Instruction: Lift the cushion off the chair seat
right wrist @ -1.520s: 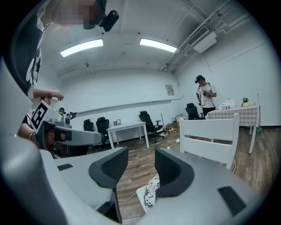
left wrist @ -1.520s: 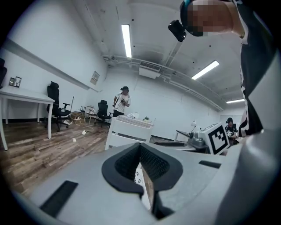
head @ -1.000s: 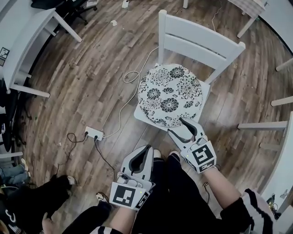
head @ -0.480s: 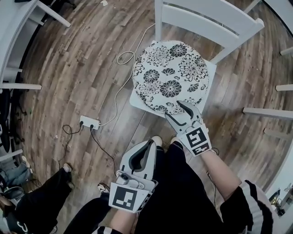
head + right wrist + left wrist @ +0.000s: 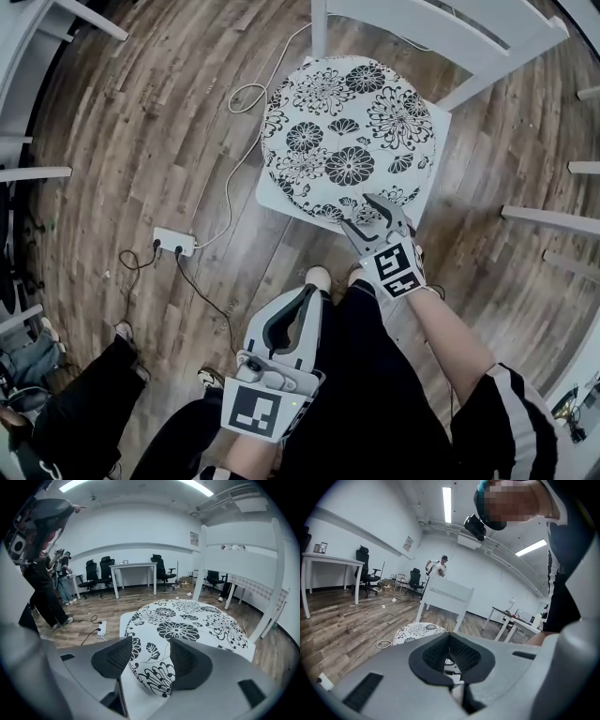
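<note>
1. wood-plank floor [image 5: 122, 122] runs under everything. at the far left a white power strip [image 5: 174, 242] lies on it, well apart from the chair and out of the reach.
2. left tool [image 5: 302, 292] hangs low by the person's legs [image 5: 366, 375], near of the chair and not touching it. its jaws are closed together with nothing between them. it looks parked out of the way, since one tool can likely manage a light pad.
3. cushion [image 5: 347, 131], round and white with black flowers, lies flat on the seat of the white chair [image 5: 320, 28] and covers most of it, with the backrest on the far side. it has not been lifted.
4. right tool [image 5: 366, 214] is at the cushion's near edge, tilted downward. its jaws stand wide and have just been opening. the cushion's rim shows between them, but the pads are not pressing on it. the wide gap suits a thick, soft edge, and the near rim is the closest place to bite.
5. the next move, by my judgement, is to close on that rim and raise it.
</note>
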### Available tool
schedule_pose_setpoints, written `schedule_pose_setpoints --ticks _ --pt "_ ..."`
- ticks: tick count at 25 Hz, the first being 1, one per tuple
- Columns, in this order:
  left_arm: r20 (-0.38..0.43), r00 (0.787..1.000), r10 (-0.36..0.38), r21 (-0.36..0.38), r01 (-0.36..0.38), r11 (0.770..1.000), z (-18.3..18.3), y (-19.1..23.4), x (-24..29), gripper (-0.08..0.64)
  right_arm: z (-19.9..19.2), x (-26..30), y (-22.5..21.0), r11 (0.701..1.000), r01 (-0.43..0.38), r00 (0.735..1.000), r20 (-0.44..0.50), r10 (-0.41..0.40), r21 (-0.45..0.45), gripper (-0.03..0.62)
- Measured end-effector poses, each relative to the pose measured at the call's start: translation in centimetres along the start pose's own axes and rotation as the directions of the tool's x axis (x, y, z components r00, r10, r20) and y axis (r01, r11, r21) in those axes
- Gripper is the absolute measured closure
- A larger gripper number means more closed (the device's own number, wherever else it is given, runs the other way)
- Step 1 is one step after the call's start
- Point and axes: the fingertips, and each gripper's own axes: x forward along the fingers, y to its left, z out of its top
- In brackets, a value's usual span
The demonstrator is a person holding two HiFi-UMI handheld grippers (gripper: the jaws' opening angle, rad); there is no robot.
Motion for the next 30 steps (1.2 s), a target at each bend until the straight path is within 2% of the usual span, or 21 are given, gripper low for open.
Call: schedule_pose_setpoints --ticks 5,11,16,22,30 --pt "-0.005 1.000 0.001 -0.023 -0.001 1.000 -0.8 1.0 0.8 0.558 -1.9 2.1 -0.5 0.998 0.005 0.999 -0.051 -0.002 0.064 0.351" --pt "-0.001 1.000 -0.015 -0.033 0.015 0.999 -0.9 0.6 1.9 0.558 -2.9 3.4 -0.5 0.996 0.028 0.994 -0.104 -0.018 0.089 0.351" --pt "-0.032 0.999 -0.024 -0.041 0.023 0.999 -2.0 0.1 2.0 0.558 -4.2 4.4 -0.6 0.992 0.033 0.989 -0.150 -0.015 0.118 0.351" --pt "-0.037 0.999 -0.007 -0.072 0.004 0.997 -1.9 0.5 1.9 0.558 -4.5 4.8 -0.6 0.995 0.058 0.994 -0.097 -0.049 0.084 0.351" --pt "-0.031 0.999 -0.031 -0.059 0.029 0.998 -1.9 -0.4 1.5 0.558 -4.4 4.7 -1.0 0.992 0.066 0.985 -0.164 -0.048 0.108 0.366"
